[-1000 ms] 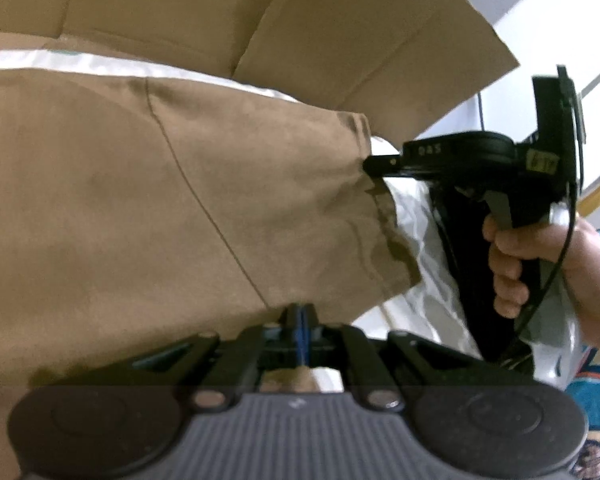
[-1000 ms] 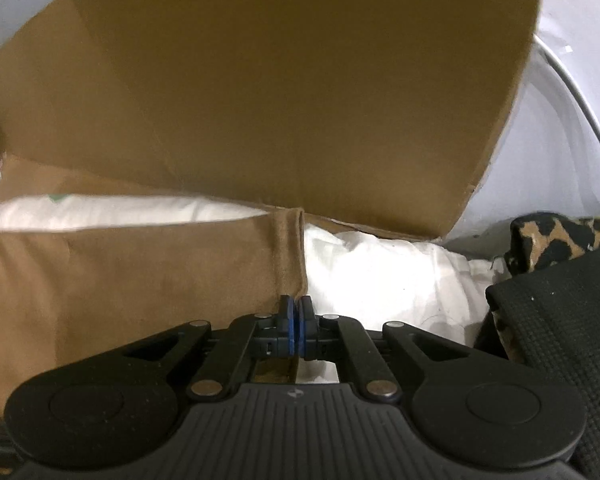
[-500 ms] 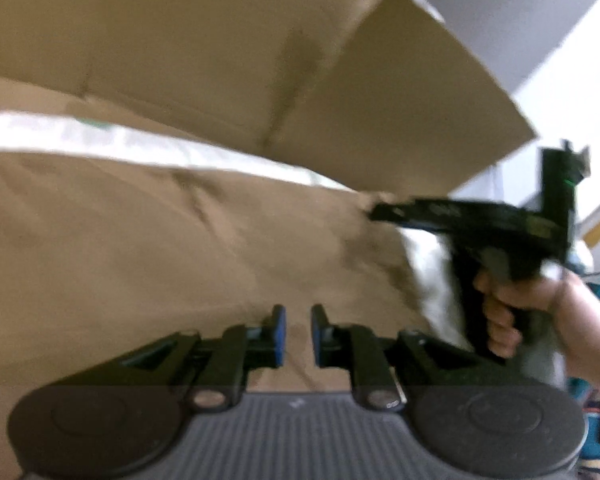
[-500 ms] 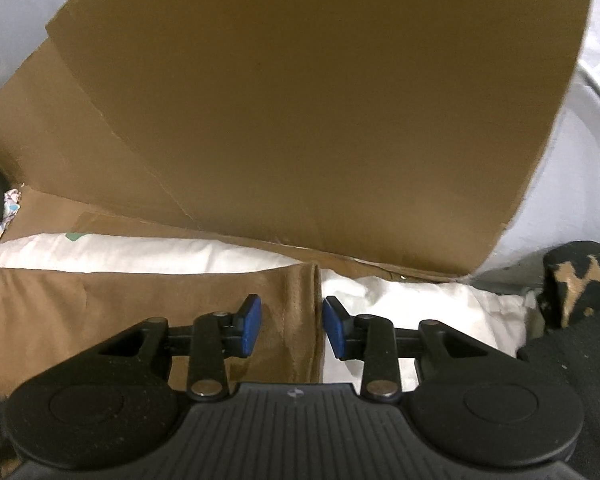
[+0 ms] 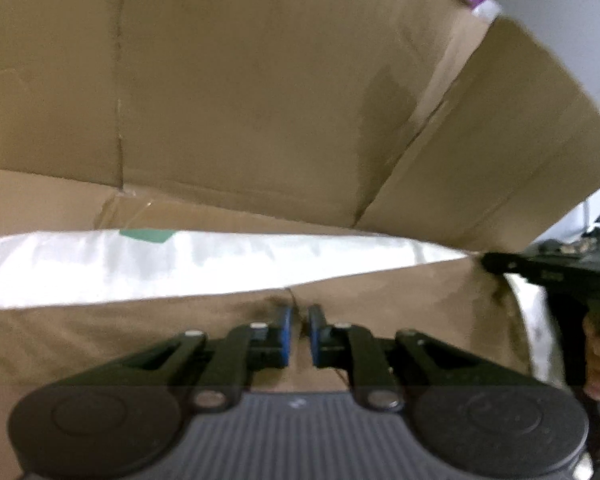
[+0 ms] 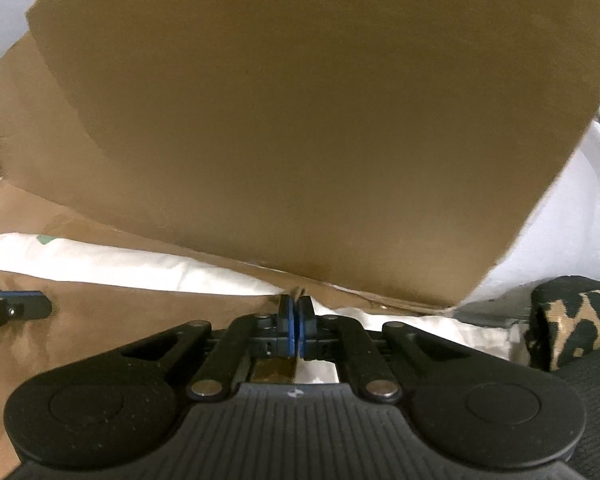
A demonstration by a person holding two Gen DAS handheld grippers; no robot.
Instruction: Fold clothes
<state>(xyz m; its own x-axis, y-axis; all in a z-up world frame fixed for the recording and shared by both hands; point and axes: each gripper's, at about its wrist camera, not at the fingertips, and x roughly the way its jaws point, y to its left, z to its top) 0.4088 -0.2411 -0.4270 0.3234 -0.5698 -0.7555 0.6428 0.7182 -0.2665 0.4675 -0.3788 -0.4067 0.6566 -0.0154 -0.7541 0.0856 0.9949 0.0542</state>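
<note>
Pinching one brown garment (image 6: 132,320) corner, your right gripper (image 6: 296,308), your left gripper (image 5: 298,330) closing narrowly astride its edge.

The garment (image 5: 140,344) is plain tan-brown, lying on a white sheet (image 5: 180,264) (one small green patch near its far edge). Brown cardboard (image 6: 300,120) stands behind; the black tongs (image 6: 295,316) have blue pads (image 5: 286,336), and a leopard-print cloth (image 6: 572,320) is black and tan.
</note>
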